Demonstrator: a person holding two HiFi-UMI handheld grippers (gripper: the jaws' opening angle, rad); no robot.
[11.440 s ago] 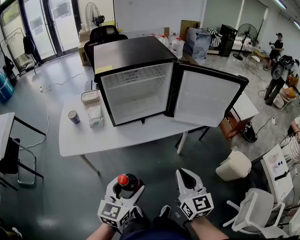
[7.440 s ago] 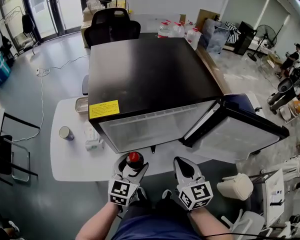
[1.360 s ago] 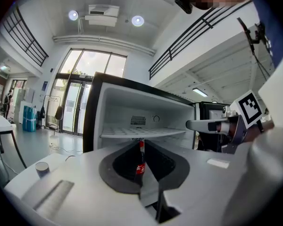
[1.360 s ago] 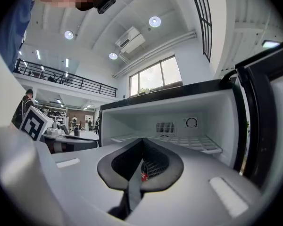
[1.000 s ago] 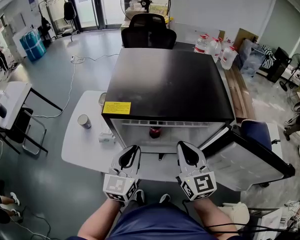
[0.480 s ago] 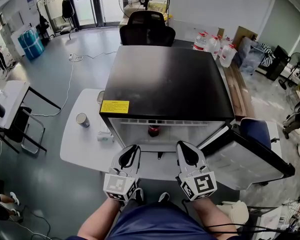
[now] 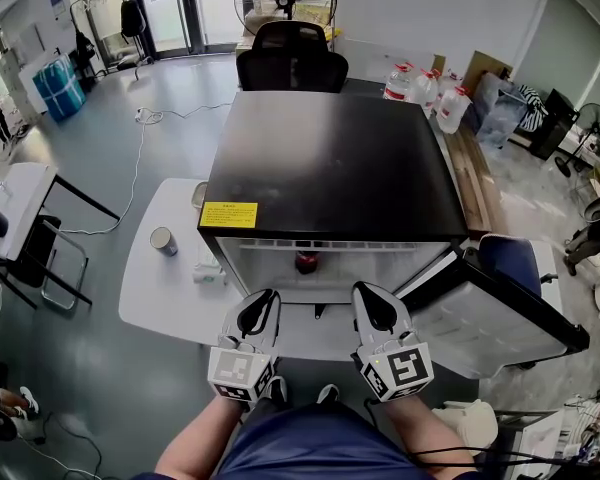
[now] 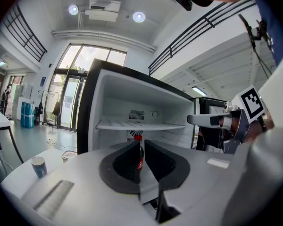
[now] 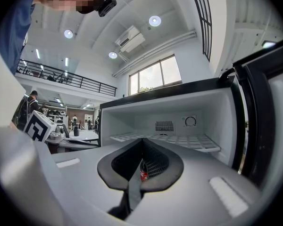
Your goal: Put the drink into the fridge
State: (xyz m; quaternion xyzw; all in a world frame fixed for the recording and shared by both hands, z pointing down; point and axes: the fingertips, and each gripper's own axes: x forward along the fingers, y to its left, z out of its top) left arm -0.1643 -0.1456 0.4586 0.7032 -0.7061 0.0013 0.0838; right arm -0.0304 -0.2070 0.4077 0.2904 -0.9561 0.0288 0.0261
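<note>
The drink, a dark bottle with a red cap [image 7: 306,262], stands upright on the floor of the open black fridge [image 7: 330,163], under the wire shelf [image 8: 141,125]. In the left gripper view the bottle [image 8: 139,152] shows beyond the narrow slit between the jaws. The right gripper view shows only its red label [image 9: 143,174]. My left gripper [image 7: 259,311] is shut and empty, just in front of the fridge opening. My right gripper [image 7: 370,305] is beside it, level with it, also shut with nothing in it.
The fridge door [image 7: 500,308] hangs open to the right. The white table [image 7: 150,293] under the fridge carries a paper cup [image 7: 160,240], a tissue box [image 7: 206,268] and a small container [image 7: 199,194]. An office chair [image 7: 290,58] and water jugs [image 7: 420,88] stand behind.
Several seconds ago my left gripper held the bottle; it now stands in the fridge and the gripper is empty. Over the last second both grippers have barely moved.
</note>
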